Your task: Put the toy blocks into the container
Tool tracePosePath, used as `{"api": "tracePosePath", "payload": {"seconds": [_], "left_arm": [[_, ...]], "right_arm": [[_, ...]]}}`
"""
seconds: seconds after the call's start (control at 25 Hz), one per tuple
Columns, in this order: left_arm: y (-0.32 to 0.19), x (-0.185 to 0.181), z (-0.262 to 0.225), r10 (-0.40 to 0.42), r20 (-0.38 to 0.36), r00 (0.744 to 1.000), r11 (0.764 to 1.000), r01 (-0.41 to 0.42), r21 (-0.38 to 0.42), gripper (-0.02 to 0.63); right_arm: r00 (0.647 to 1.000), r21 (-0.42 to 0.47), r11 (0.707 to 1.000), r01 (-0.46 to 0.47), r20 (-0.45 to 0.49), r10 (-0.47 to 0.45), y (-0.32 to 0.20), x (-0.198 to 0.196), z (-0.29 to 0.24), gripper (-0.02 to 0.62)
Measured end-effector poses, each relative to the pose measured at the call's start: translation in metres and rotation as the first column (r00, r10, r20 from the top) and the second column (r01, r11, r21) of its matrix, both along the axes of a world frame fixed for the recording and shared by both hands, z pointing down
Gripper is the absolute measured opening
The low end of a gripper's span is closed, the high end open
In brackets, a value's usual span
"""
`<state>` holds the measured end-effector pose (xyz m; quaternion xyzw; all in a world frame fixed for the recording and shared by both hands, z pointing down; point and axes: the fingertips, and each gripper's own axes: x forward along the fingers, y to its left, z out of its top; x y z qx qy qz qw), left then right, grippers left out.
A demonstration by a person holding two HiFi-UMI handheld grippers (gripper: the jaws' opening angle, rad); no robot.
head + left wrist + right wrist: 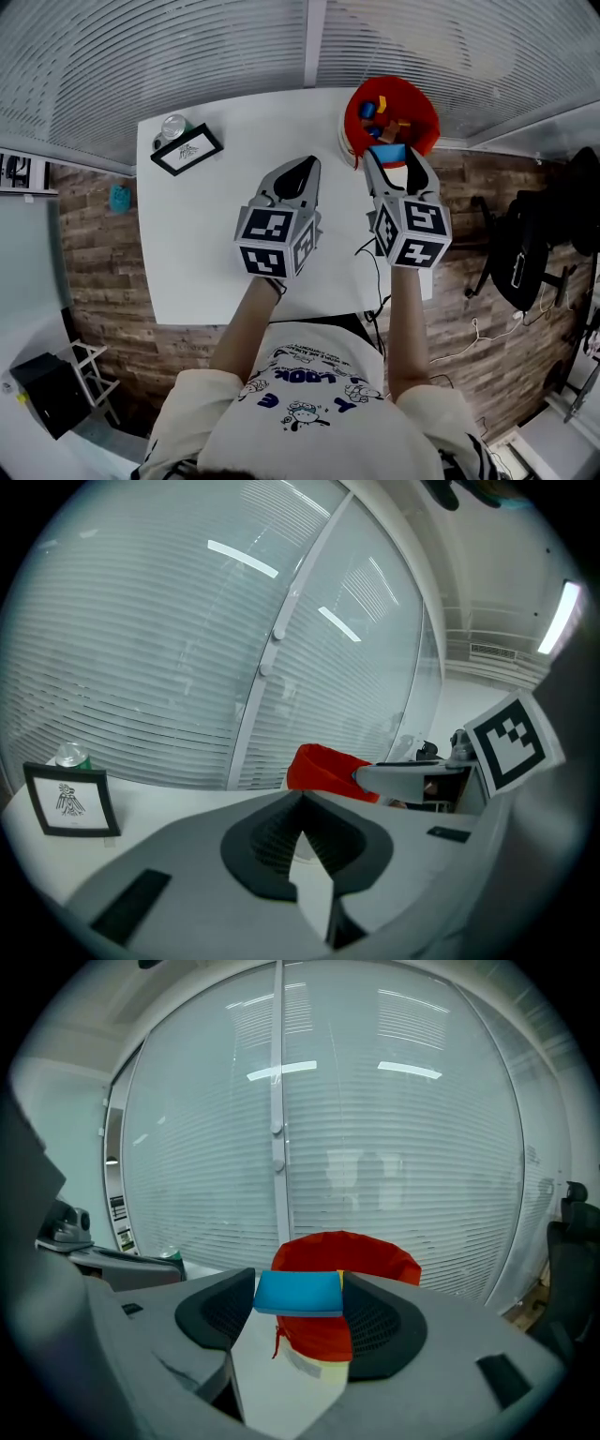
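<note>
A: Where's the blue block [298, 1292]?
B: Pinched in the right claw [389, 161], beside the red container [422, 122] at the desk's [216, 234] far right corner.
A: The left claw [302, 803]?
B: Closed, empty.

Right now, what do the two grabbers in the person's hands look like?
Both the left gripper and the right gripper are grey plastic with pointed jaws lined by dark ribbed pads. Each carries a cube with black-and-white square markers. The person wears a pale short-sleeved T-shirt with blue print.
</note>
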<state>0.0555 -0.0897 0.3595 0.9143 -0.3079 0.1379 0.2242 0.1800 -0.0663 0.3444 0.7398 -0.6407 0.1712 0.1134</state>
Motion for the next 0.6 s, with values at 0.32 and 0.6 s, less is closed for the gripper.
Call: {"api": "tracePosePath", "payload": {"seconds": [0.32, 0.6], "left_arm": [[-0.004, 0.003, -0.006, -0.001, -0.008, 1.0, 1.0, 0.001, 0.014, 0.031], [-0.003, 0.01, 0.0, 0.009, -0.007, 1.0, 1.0, -0.009, -0.005, 0.031]], "right_arm": [[0.999, 0.015, 0.999, -0.04, -0.023, 0.041, -0.009, 0.018, -0.005, 0.296], [0.998, -0.007, 0.999, -0.04, -0.052, 0.039, -0.02, 0.023, 0.002, 0.296]]}}
